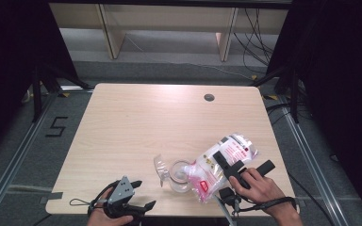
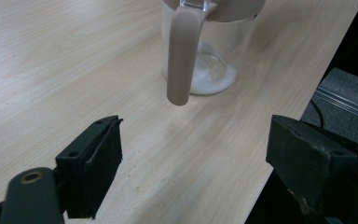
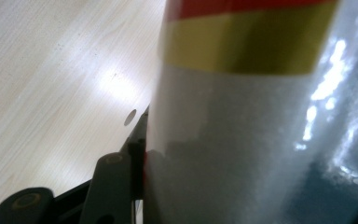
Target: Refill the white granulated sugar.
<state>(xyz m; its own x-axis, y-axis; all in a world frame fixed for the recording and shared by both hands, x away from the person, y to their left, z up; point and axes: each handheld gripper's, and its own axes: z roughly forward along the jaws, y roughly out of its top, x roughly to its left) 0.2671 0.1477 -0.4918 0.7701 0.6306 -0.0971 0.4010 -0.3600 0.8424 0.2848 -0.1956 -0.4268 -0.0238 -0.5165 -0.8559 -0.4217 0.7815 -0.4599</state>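
A plastic bag of white powder (image 1: 233,147) with red and pink print lies tilted, its lower end over a clear cup (image 1: 180,178) near the table's front edge. My right gripper (image 1: 239,164) is shut on the bag's middle. In the right gripper view the bag (image 3: 242,121) stands between the jaws, and one finger (image 3: 116,182) presses its side. My left gripper (image 1: 143,194) rests at the front left, open and holding nothing. In the left gripper view its jaws (image 2: 191,154) stand wide apart facing the cup (image 2: 214,56), which has a brownish handle (image 2: 182,56) and some white powder at the bottom.
A scrap of clear plastic (image 1: 160,167) lies just left of the cup. The wooden table (image 1: 136,122) has a cable hole (image 1: 209,97) at the back right. Dark curtains and frame rails flank the table, and its front edge lies close to both hands.
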